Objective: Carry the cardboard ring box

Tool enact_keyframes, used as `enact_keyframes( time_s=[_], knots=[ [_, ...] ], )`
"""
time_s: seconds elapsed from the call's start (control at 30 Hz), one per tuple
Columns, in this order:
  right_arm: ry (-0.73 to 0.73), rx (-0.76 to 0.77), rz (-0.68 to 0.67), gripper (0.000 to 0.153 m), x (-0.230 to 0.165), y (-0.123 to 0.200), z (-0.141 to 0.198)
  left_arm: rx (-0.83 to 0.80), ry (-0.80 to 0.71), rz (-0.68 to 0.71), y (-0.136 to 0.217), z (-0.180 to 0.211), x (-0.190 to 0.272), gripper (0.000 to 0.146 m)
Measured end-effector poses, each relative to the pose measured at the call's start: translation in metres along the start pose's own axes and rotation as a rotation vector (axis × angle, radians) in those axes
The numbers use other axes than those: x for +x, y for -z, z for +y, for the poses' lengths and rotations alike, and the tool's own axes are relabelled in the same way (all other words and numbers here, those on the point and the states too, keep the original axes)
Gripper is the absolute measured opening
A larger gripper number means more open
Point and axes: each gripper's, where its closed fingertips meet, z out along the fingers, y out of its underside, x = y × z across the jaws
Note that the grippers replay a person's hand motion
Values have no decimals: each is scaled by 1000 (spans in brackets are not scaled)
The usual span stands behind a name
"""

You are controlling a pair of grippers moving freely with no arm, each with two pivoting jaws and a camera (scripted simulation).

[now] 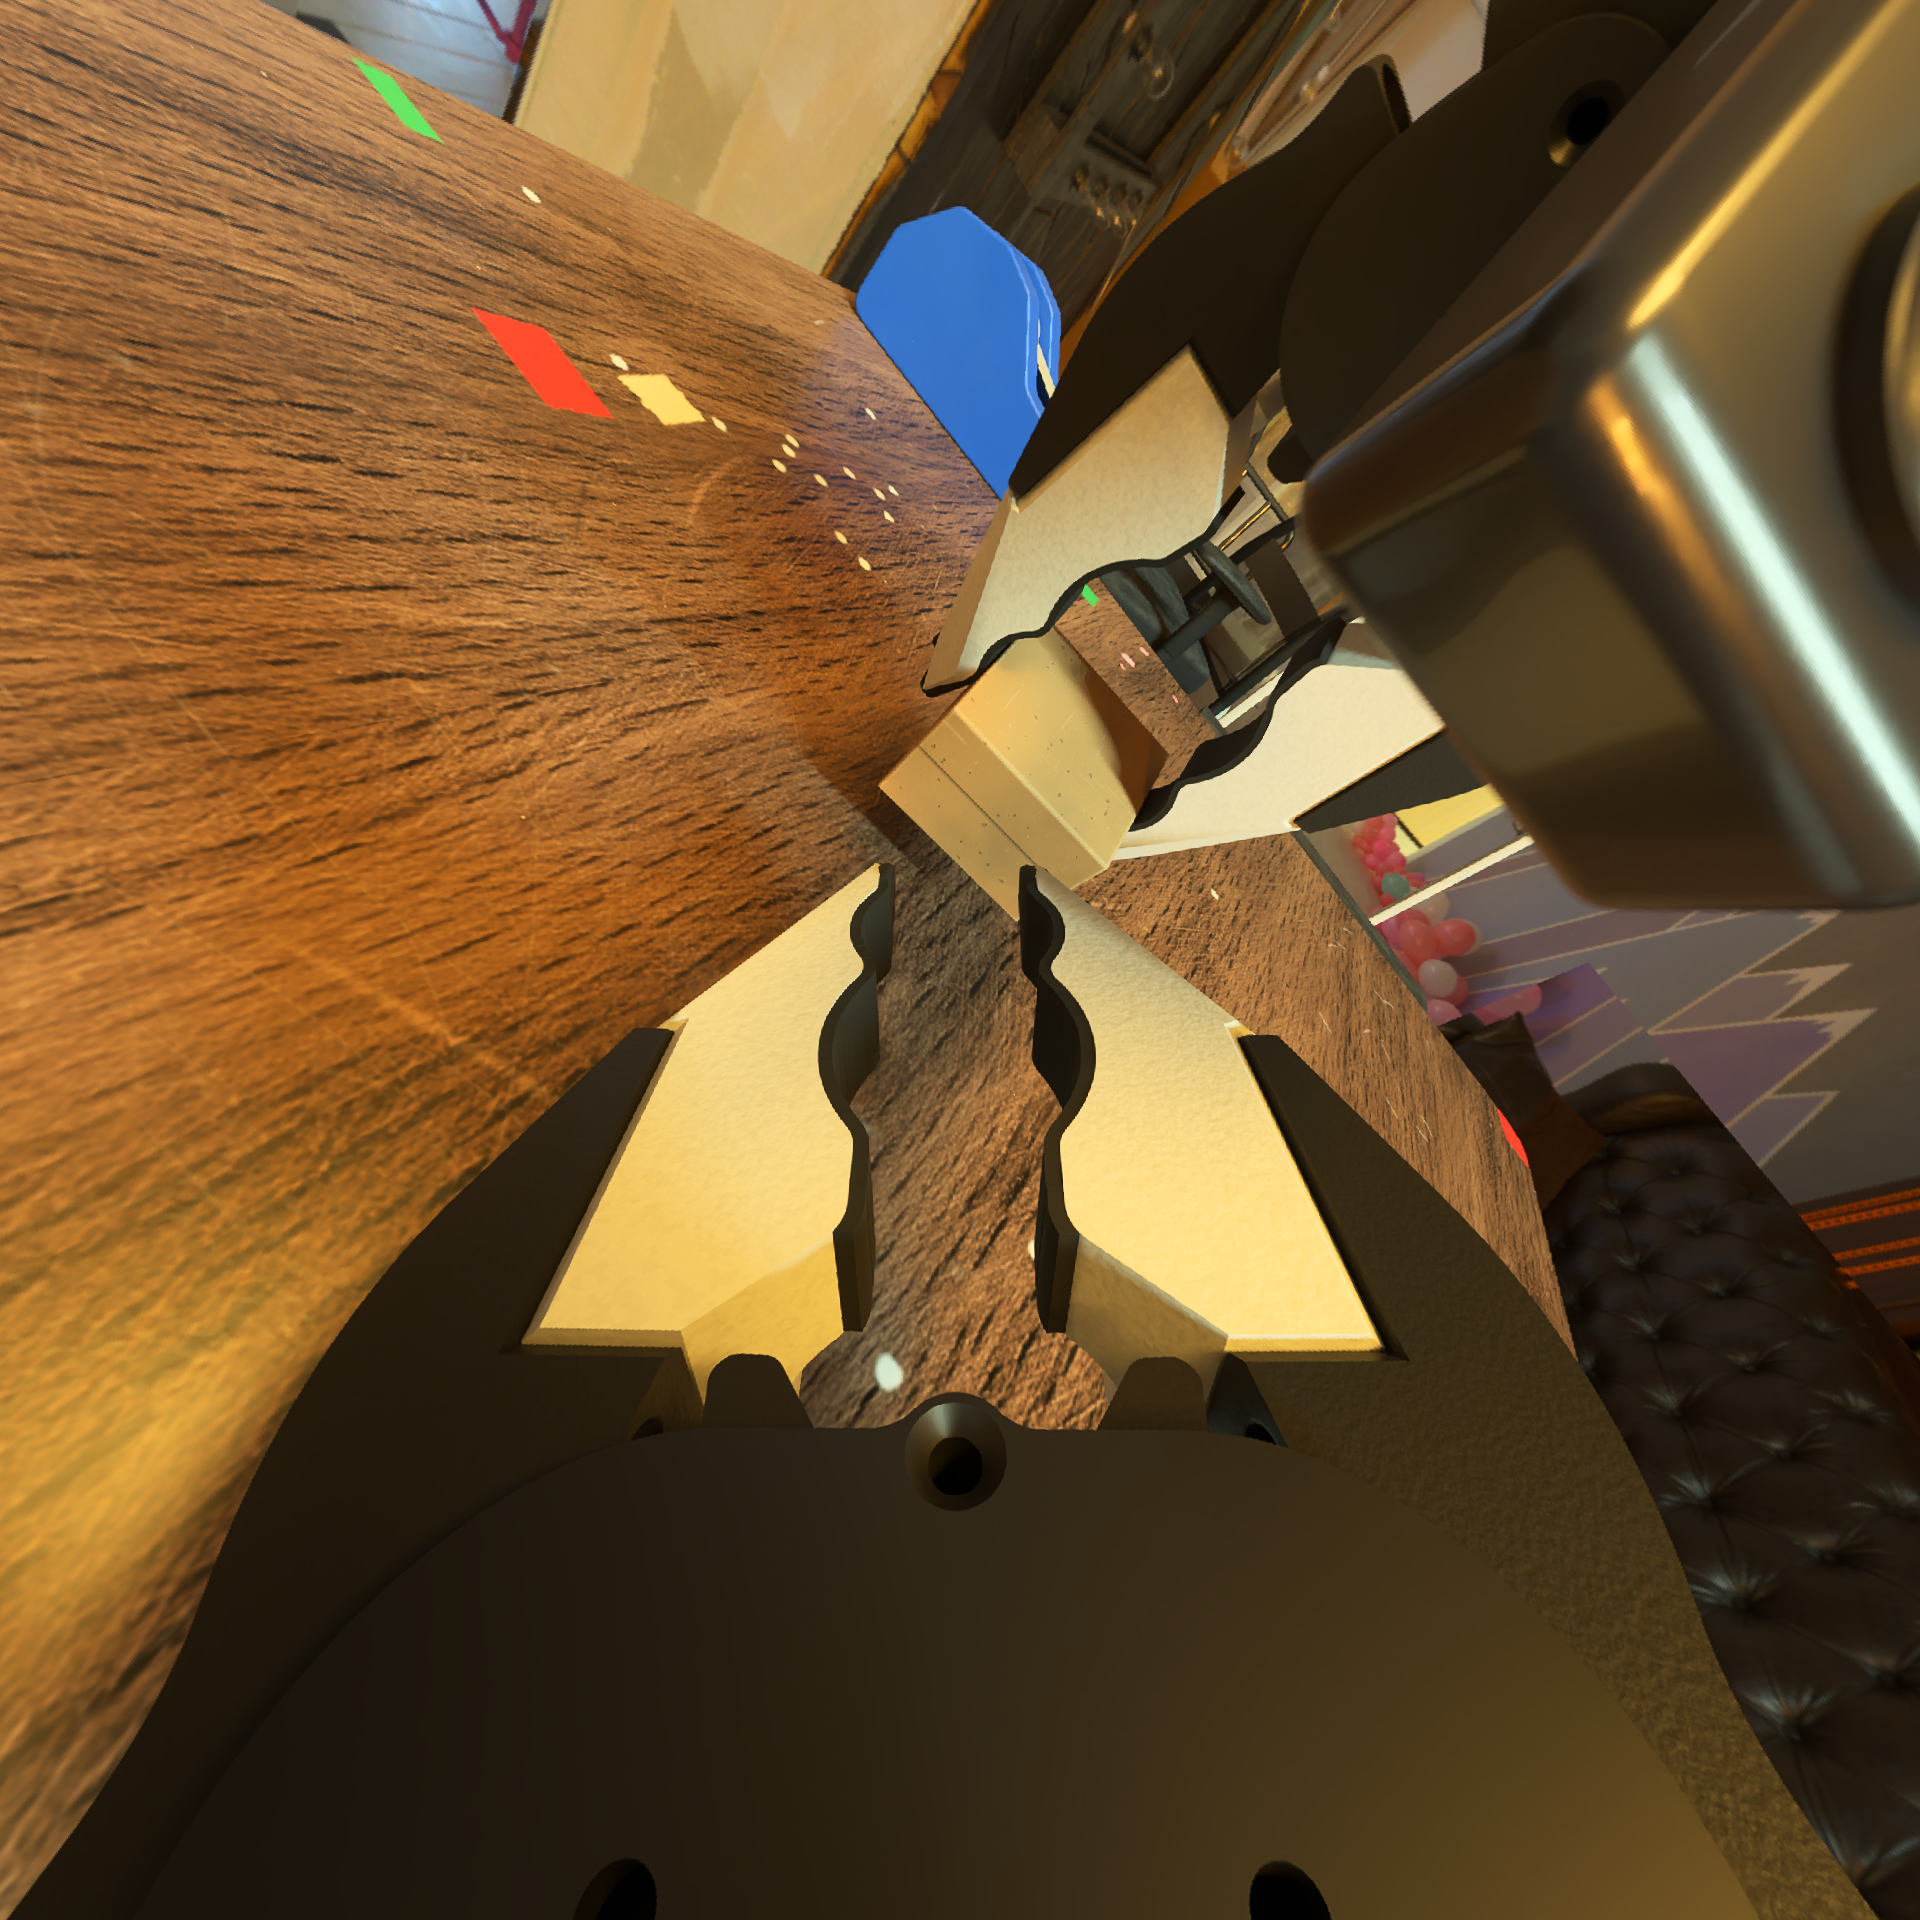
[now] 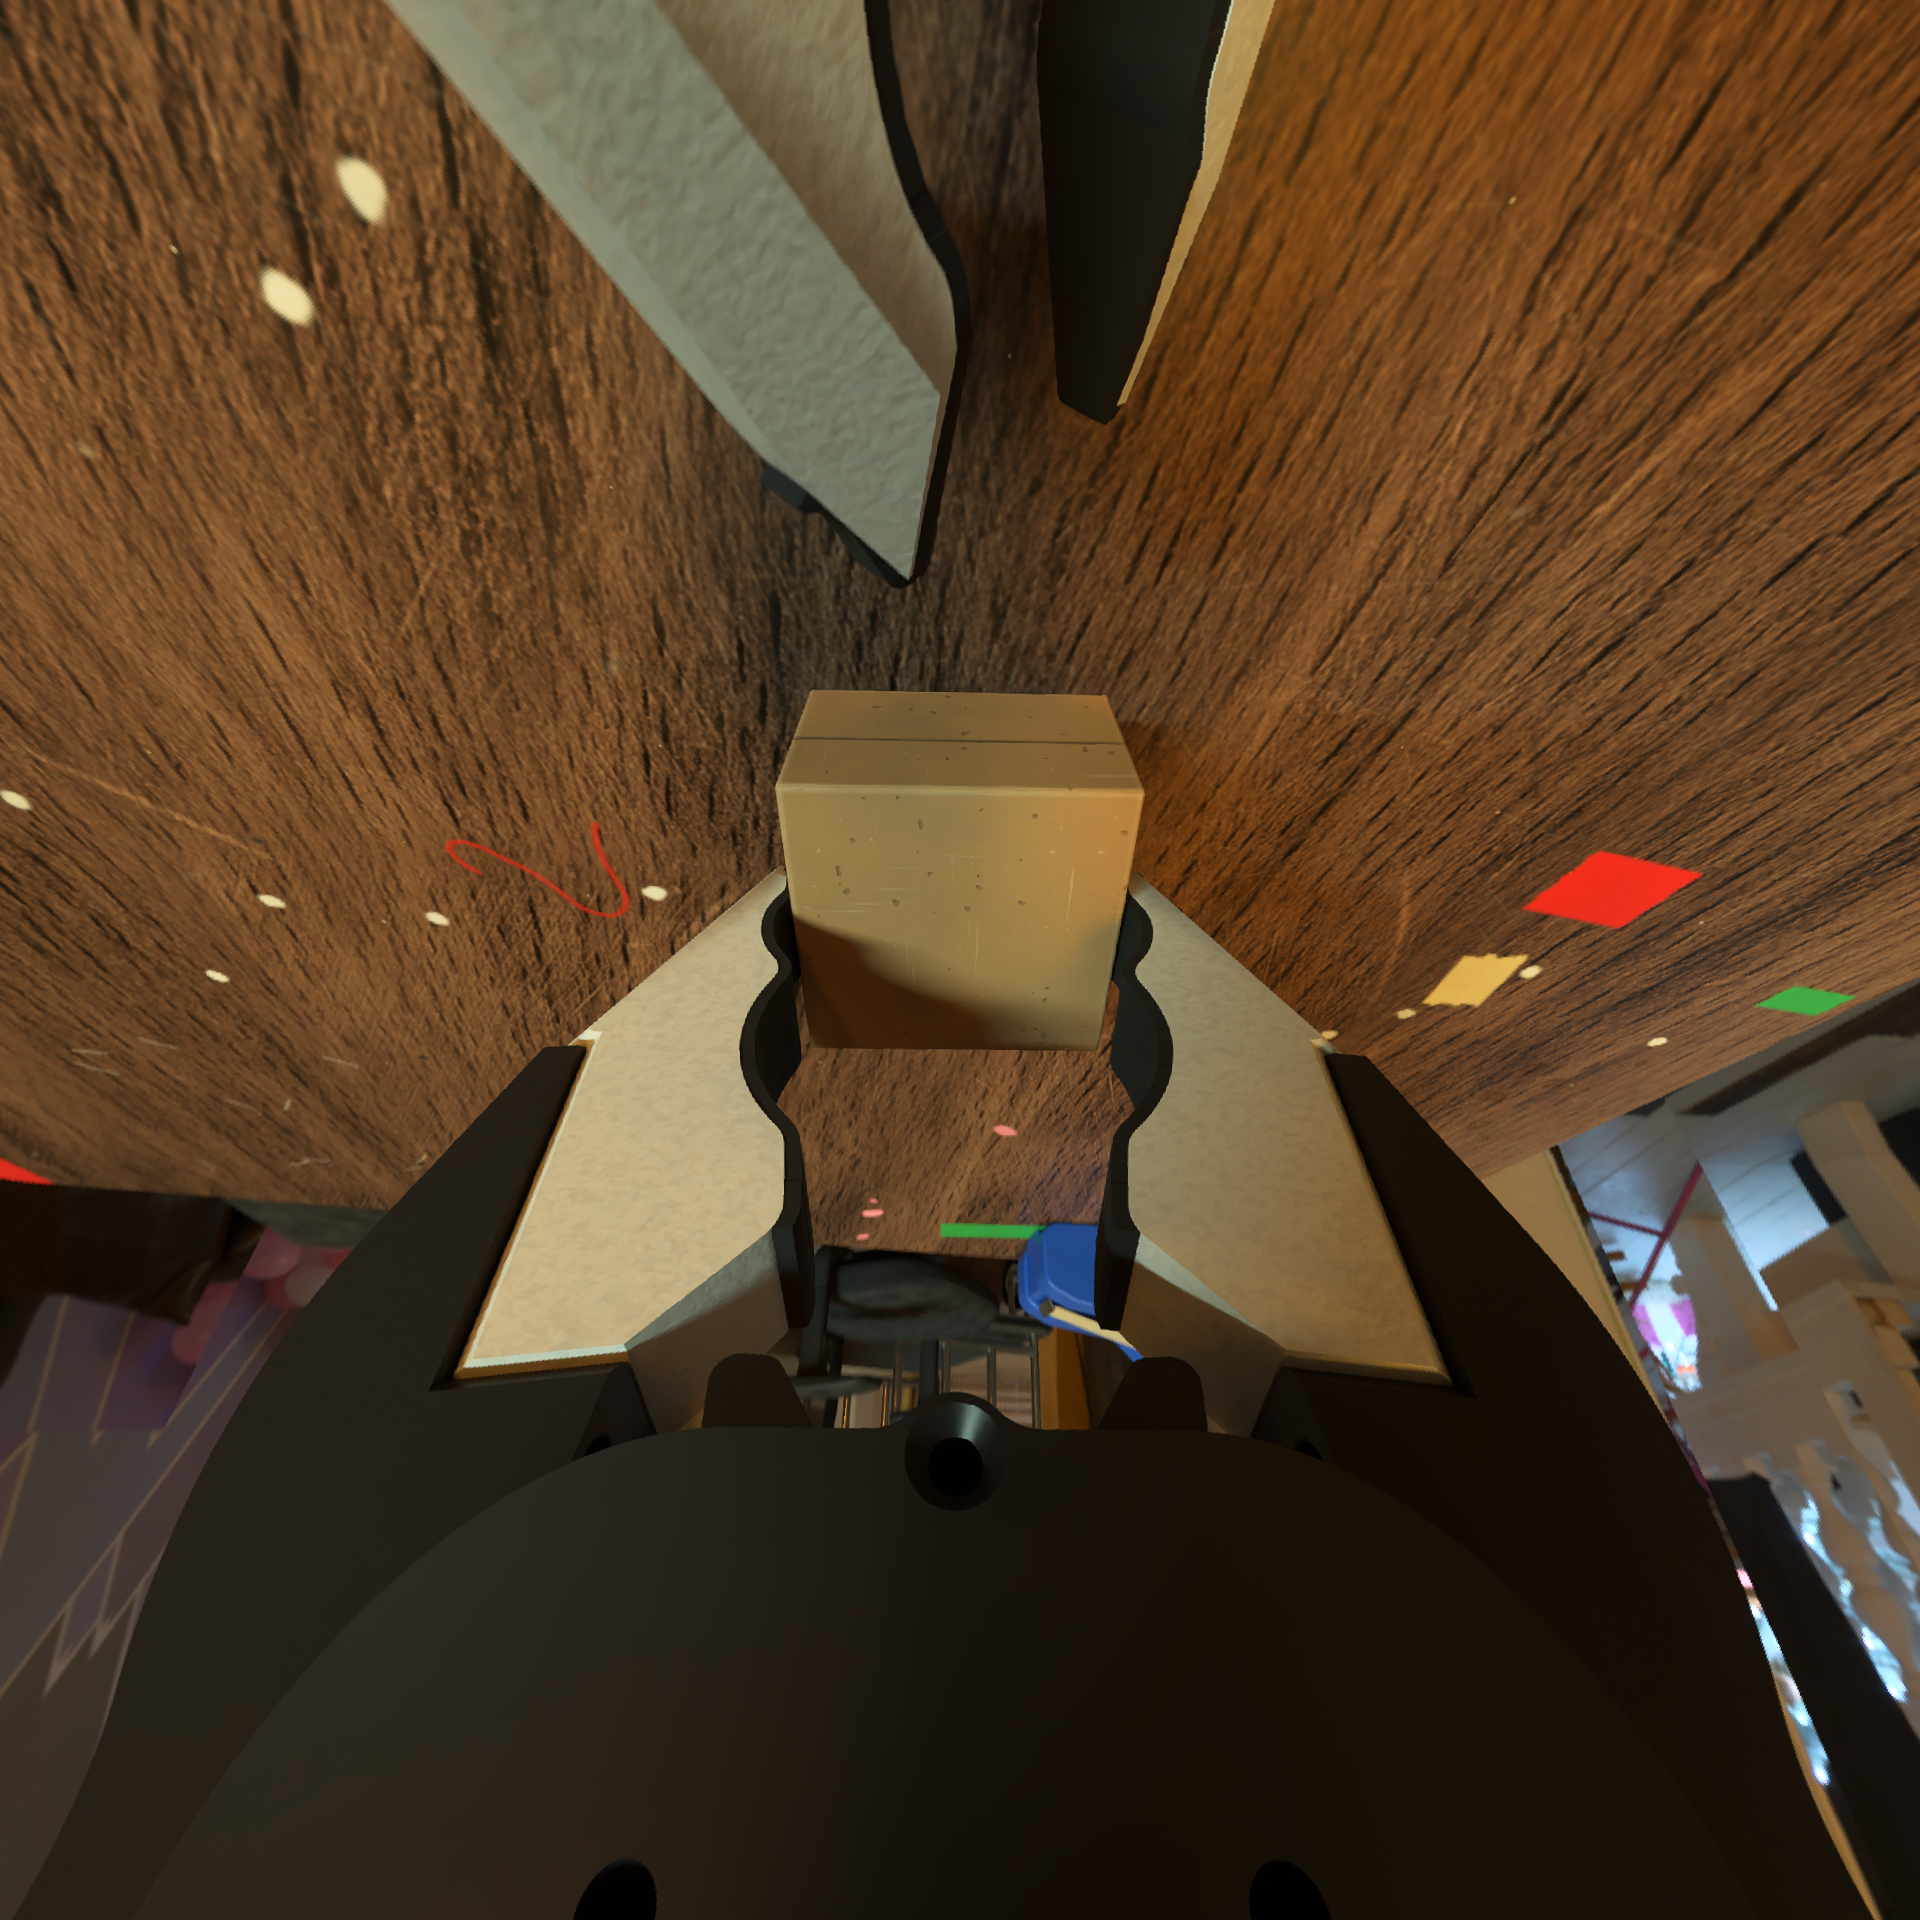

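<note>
Two fingertips of the right hand-held gripper [image 2: 954,914] pinch only the speckled tan cardboard ring box's [image 2: 956,904] near end, so it could pivot and drop onto the brown wooden bench [image 2: 1455,520], while the left hand-held gripper [image 1: 956,904] hovers narrowly open and empty.

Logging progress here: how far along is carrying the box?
Done: the right tongs are shut on the cardboard box, both fingers against its sides. In hand: the box looks held just over the wooden table. The left tongs hold nothing, tips close beside it. Left: moving it and setting it down.
</note>
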Motion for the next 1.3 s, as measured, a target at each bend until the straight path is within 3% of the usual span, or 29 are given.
enact_keyframes(
  time_s=[0.17, 0.43, 0.67, 0.9, 1.03, 1.13, 1.2, 1.3],
  knots=[
    [8, -38, -16, 59, 1, 1, -1, 2, -7, 0, 0, 0, 1, 24],
    [-37, 111, -34, 59, 1, 2, -11, -10, -13, 6, -1, 2, 3, 24],
    [-3, 176, 49, 59, 2, 6, -6, -9, -8, 6, 0, 2, 3, 24],
    [-85, 536, 127, 59, 6, 43, -15, 0, -5, 13, 1, 0, 3, 24],
    [-202, 738, 295, 59, 2, 69, -12, 22, -5, 22, 3, -3, 5, 24],
    [-356, 992, 407, 59, -8, 94, 1, 30, -33, 40, 3, -3, 10, 24],
    [-466, 1160, 482, 59, -16, 106, 19, 58, -95, 85, 4, -6, 25, 25],
    [-634, 1347, 568, 59, -26, 106, 56, 141, -384, 107, 5, -5, 54, 36]
  ],
)
